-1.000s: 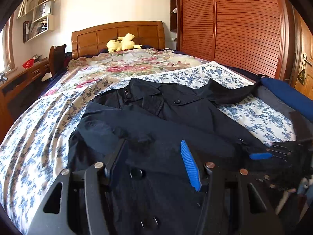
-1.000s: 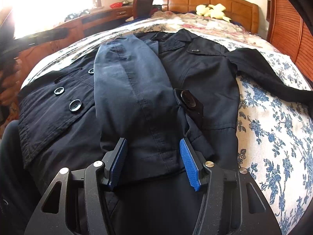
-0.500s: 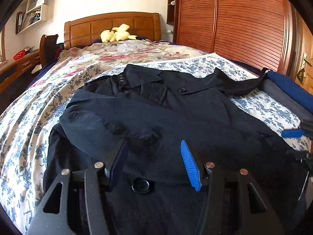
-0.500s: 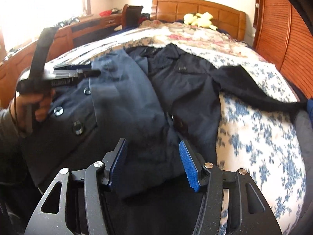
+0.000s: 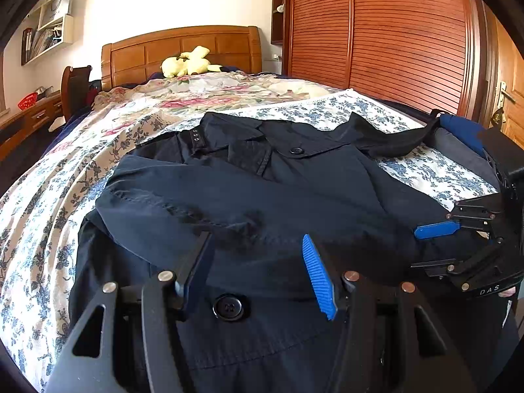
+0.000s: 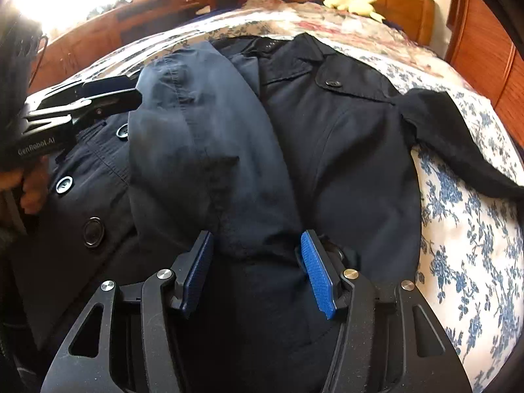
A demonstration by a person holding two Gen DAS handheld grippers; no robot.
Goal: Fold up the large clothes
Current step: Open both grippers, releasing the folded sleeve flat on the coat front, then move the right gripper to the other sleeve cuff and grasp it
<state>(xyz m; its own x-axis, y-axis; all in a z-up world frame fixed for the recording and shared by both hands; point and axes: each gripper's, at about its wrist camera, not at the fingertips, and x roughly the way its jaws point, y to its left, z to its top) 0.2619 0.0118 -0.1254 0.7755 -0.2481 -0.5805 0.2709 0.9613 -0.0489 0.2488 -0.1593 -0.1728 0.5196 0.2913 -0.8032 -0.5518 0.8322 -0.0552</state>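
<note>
A dark navy coat (image 5: 327, 183) lies face up on the flowered bedspread (image 5: 42, 216), collar toward the headboard. One sleeve (image 6: 196, 150) is folded across its chest. The other sleeve (image 6: 458, 150) stretches out to the right over the bedspread. My left gripper (image 5: 258, 262) hovers open just above the folded sleeve and a large front button (image 5: 228, 307), with nothing between its pads. My right gripper (image 6: 258, 262) is open over the cuff end of the folded sleeve and does not pinch the cloth. Each view also shows the other hand's tool: the right gripper (image 5: 425, 247) and the left gripper (image 6: 131, 93).
A wooden headboard (image 5: 183, 49) with a yellow plush toy (image 5: 186, 64) stands at the far end. Slatted wardrobe doors (image 5: 393, 32) line the right side. A desk (image 6: 108, 29) and a chair (image 5: 77, 85) are on the left. A blue and grey bundle (image 5: 458, 137) lies at the bed's right edge.
The left gripper has dropped closer to the coat's front. The right gripper has shifted sideways along the lower coat, and the left gripper now shows sharply in its view.
</note>
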